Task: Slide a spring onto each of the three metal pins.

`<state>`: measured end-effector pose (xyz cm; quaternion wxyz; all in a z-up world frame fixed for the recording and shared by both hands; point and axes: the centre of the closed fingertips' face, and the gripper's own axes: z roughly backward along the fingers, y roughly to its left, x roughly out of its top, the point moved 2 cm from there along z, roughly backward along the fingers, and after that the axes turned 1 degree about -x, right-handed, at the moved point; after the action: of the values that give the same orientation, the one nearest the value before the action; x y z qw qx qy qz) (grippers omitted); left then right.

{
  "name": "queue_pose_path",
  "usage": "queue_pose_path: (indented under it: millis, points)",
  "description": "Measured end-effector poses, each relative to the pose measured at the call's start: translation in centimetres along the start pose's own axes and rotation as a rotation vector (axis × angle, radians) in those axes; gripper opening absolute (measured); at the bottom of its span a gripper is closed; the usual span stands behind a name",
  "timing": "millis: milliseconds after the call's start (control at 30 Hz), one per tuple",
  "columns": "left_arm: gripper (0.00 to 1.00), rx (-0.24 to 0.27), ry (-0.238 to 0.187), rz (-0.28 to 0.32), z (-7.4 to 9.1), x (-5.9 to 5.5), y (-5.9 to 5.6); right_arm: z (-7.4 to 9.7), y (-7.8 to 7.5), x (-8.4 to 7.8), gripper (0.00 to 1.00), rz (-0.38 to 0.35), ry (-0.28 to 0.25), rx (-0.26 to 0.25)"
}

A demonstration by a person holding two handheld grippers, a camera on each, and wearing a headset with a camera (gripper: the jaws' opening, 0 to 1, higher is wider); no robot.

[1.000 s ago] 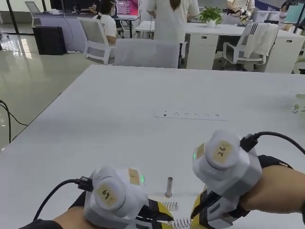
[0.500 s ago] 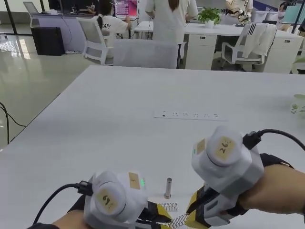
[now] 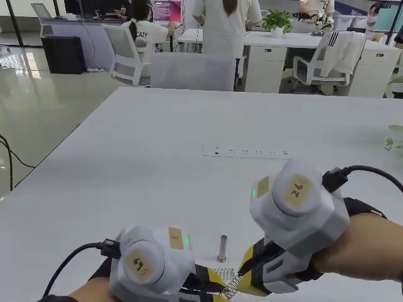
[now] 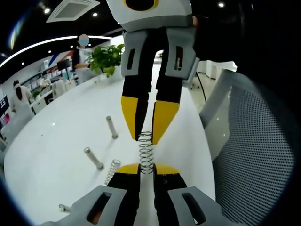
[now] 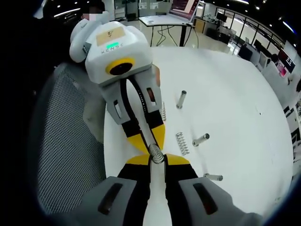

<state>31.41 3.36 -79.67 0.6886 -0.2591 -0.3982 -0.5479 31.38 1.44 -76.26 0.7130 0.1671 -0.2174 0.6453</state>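
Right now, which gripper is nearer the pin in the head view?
Left. The pin stands just beside the jaws of the left gripper; the right gripper faces it tip to tip across a spring, farther from the pin.

White table (image 3: 157,163), power strip (image 3: 249,151) at its middle, one metal pin (image 3: 222,248) upright near the front, loose spring (image 4: 112,170) lying beside a second pin (image 4: 93,158).
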Motion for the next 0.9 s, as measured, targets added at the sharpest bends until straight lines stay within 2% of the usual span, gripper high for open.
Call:
queue_pose_path:
  millis: [433,767,900]
  points:
    - [0.02,0.002,-0.007,0.001,0.1,0.1,0.0,-0.4,0.0,-0.2,0.09,-0.043,-0.037,0.029]
    - [0.02,0.005,-0.040,-0.003,0.3,0.8,-0.1,-0.5,0.1,0.1,0.09,-0.078,-0.074,0.053]
    - [0.02,0.007,-0.078,0.008,0.5,1.5,0.0,-0.6,0.1,0.1,0.10,-0.092,-0.086,0.058]
